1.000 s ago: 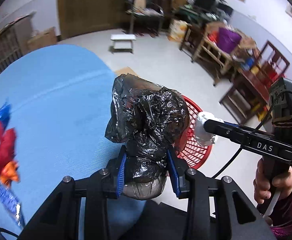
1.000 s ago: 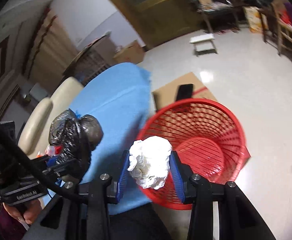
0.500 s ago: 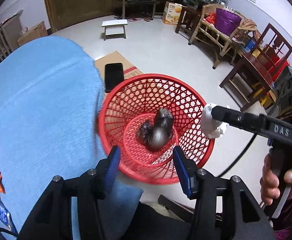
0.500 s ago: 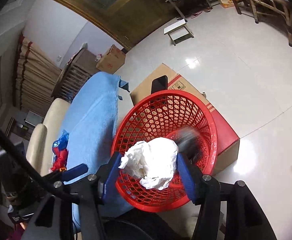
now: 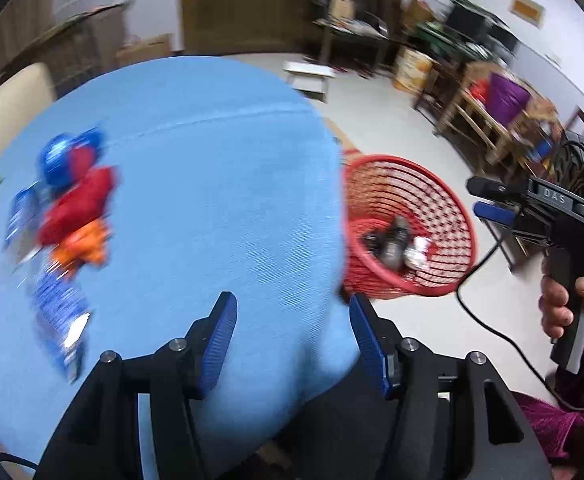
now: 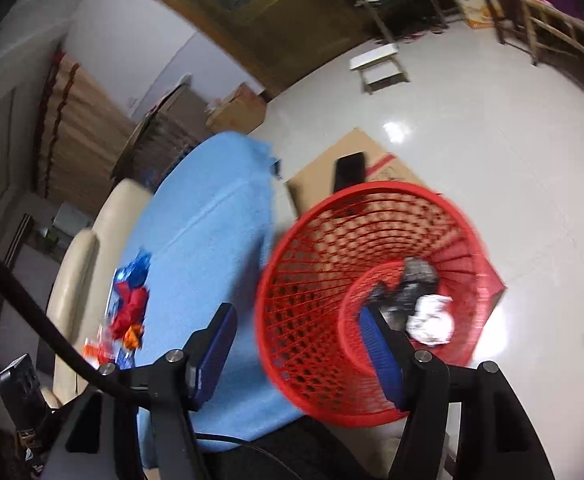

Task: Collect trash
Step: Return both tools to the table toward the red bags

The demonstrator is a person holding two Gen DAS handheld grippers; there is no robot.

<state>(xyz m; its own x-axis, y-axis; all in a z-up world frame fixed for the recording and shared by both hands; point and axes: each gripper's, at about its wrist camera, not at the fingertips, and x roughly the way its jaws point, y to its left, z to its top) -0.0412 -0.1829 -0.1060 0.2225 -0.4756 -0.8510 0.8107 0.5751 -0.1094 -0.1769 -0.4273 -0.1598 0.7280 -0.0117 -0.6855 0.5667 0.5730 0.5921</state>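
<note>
Bag (image 6: 416, 276) and paper wad (image 6: 430, 320) inside basket (image 6: 292, 320), wrappers (image 5: 71, 216) on table (image 5: 211, 160) alongside.

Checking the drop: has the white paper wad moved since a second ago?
Yes. The white paper wad has left the right gripper, whose jaws are opening empty, and lies at the bottom of the red basket.

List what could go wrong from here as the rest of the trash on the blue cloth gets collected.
1. The red basket stands off the table edge on a cardboard box; a badly aimed drop could miss it.
2. The remaining wrappers lie clumped and overlapping, so the left gripper, its jaws opening and empty, may grab several or snag the blue cloth.
3. The right gripper cable hangs near the basket and could catch its rim.
</note>
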